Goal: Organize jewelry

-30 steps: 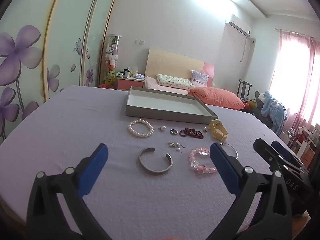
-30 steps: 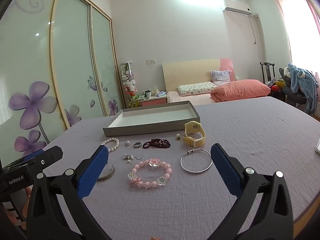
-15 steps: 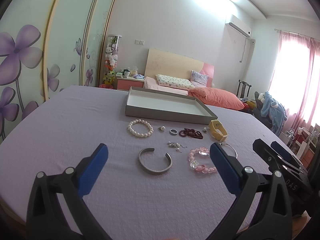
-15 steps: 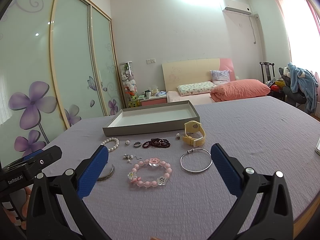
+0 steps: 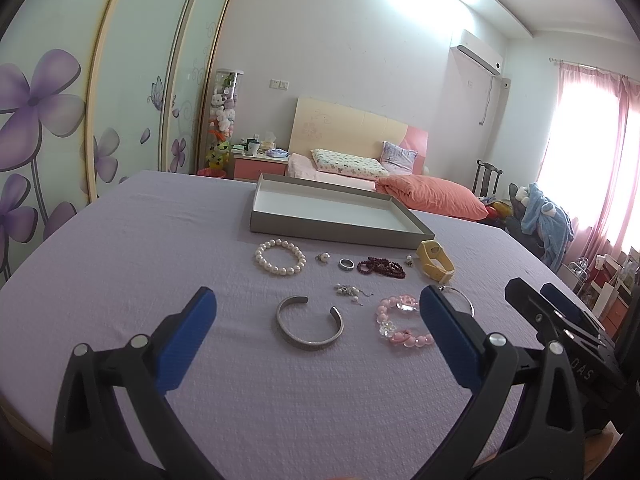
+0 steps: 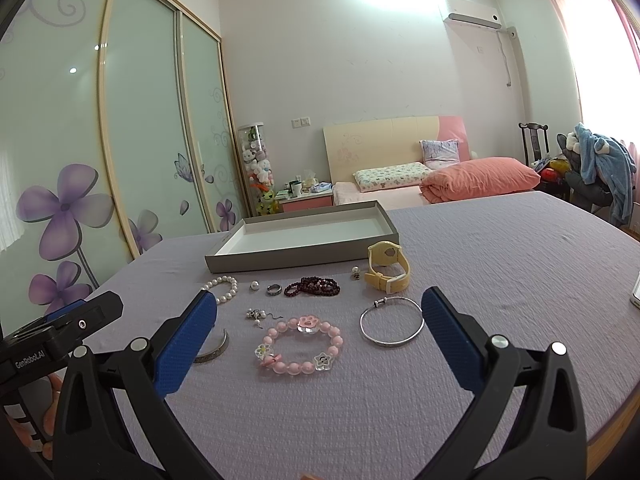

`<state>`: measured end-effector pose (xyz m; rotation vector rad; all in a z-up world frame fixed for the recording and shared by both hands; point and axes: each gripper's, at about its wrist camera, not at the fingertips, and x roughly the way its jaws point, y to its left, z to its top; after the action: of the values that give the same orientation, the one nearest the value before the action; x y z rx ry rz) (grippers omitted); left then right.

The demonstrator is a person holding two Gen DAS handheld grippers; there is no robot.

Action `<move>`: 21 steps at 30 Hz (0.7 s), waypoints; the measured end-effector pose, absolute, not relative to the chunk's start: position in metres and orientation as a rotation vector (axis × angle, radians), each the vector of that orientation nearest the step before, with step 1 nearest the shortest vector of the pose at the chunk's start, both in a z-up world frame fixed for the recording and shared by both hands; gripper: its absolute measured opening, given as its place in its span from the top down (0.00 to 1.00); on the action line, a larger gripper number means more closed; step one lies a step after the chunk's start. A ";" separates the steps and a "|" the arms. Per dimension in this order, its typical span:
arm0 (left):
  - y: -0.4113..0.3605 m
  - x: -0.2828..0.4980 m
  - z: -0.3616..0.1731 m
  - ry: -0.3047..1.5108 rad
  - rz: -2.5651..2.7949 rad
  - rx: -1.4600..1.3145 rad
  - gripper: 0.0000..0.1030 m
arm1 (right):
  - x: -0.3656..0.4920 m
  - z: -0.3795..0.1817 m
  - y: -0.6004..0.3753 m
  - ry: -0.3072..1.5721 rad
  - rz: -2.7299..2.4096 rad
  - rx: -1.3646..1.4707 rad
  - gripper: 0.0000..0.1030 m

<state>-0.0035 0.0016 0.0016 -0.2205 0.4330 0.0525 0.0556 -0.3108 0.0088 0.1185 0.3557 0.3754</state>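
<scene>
I have both grippers hovering low over the lilac tabletop, side by side, neither touching anything. My left gripper has its jaws wide apart, framing the silver cuff, which lies flat with its gap facing away from me. My right gripper is equally wide apart, with the pink bracelet lying between its blue pads and the thin silver bangle just beside the right pad.

The rest of the jewelry sits in a loose row farther out, just in front of the tray: a pearl bracelet at the left, then a single pearl stud, a ring, a dark red bead strand, a small stud and the yellow watch at the right end, standing on its strap. A little cluster of earrings lies between that row and the cuff.

The tray is a shallow grey box with a white inside, and I see nothing in it. All pieces are on the tabletop, apart from one another. From the right wrist view I can see the left gripper's black body at the lower left edge, with fingers of the hand holding it.
</scene>
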 end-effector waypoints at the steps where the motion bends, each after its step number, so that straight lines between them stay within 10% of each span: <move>1: 0.002 -0.002 0.000 0.434 0.052 -0.221 0.04 | 0.056 0.009 -0.311 0.356 0.375 0.118 0.02; 21: -0.001 0.000 -0.002 0.436 0.048 -0.221 0.04 | 0.057 0.009 -0.311 0.359 0.375 0.120 0.02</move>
<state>0.0000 -0.0005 -0.0025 -0.2205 0.4360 0.0478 0.0565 -0.3111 0.0090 0.1198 0.3587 0.3754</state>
